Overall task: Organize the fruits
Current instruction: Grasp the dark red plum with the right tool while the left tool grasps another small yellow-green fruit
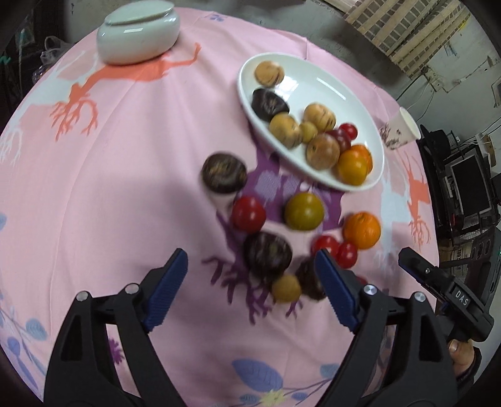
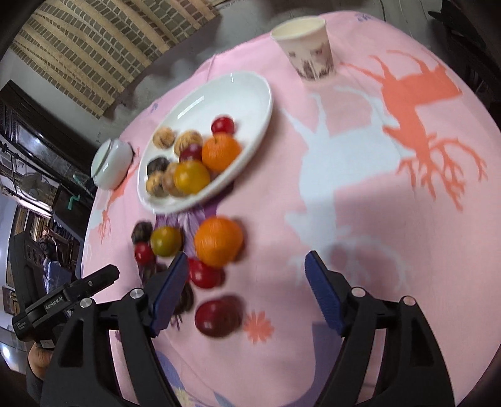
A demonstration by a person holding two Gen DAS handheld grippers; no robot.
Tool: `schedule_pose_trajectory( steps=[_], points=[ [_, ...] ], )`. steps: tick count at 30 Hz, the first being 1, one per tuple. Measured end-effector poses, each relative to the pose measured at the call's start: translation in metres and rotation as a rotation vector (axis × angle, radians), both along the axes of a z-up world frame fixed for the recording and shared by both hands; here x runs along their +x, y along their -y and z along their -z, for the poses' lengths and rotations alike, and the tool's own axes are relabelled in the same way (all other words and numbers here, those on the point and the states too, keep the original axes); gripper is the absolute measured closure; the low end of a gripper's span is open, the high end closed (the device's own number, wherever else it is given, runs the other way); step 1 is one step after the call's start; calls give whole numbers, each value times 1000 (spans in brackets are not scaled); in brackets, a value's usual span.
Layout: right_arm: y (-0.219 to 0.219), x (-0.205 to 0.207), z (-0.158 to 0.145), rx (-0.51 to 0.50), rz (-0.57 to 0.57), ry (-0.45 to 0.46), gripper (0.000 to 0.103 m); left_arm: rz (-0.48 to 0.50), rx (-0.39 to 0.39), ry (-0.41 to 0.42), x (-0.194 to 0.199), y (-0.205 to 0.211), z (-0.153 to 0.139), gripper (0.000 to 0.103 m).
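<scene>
A white oval plate (image 1: 332, 90) (image 2: 247, 94) holds several fruits: tan, dark, red and orange ones. More fruit lies loose on the pink cloth in front of it: an orange (image 1: 361, 230) (image 2: 218, 241), a green-yellow fruit (image 1: 303, 211) (image 2: 166, 241), red fruits (image 1: 248, 213) (image 2: 203, 275) and dark ones (image 1: 267, 255). My left gripper (image 1: 252, 275) stands open over the near fruits, pads touching nothing. My right gripper (image 2: 245, 275) is open too, with a dark red fruit (image 2: 217, 316) lying on the cloth between and below its fingers, untouched.
A white lidded jar (image 1: 137, 29) (image 2: 111, 164) stands at the far side of the round table. A paper cup (image 2: 308, 47) (image 1: 404, 130) stands beyond the plate. The other gripper shows at each view's edge (image 1: 444, 291) (image 2: 65, 300). Table edges drop off all around.
</scene>
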State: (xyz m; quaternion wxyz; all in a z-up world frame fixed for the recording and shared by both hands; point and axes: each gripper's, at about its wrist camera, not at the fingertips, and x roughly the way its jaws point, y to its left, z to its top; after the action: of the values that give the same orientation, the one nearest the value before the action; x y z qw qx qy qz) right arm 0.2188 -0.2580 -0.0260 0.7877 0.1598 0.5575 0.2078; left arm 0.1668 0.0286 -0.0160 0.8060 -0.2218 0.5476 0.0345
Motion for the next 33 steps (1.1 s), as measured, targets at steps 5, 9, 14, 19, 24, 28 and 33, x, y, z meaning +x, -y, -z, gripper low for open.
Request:
schedule_pose_trajectory(
  steps=[5, 9, 14, 19, 24, 28, 33],
  points=[
    [-7, -25, 8, -12, -34, -11, 26, 14, 18, -38, -19, 5, 8, 18],
    [-16, -36, 8, -10, -56, -20, 26, 26, 23, -46, -26, 9, 8, 17],
    [-28, -46, 8, -47, -104, -3, 26, 34, 22, -52, -30, 12, 10, 16],
    [-41, -53, 9, -128, -165, 41, 26, 32, 24, -62, -31, 9, 11, 16],
    [-61, -54, 11, -155, -258, 82, 26, 18, 20, -73, -33, 3, 14, 15],
    [-82, -51, 17, -212, -352, 111, 40, 9, 25, -78, -35, 1, 17, 15],
    [-86, -44, 27, -276, -370, 102, 63, 47, 35, -68, -33, 9, 15, 15]
  ],
)
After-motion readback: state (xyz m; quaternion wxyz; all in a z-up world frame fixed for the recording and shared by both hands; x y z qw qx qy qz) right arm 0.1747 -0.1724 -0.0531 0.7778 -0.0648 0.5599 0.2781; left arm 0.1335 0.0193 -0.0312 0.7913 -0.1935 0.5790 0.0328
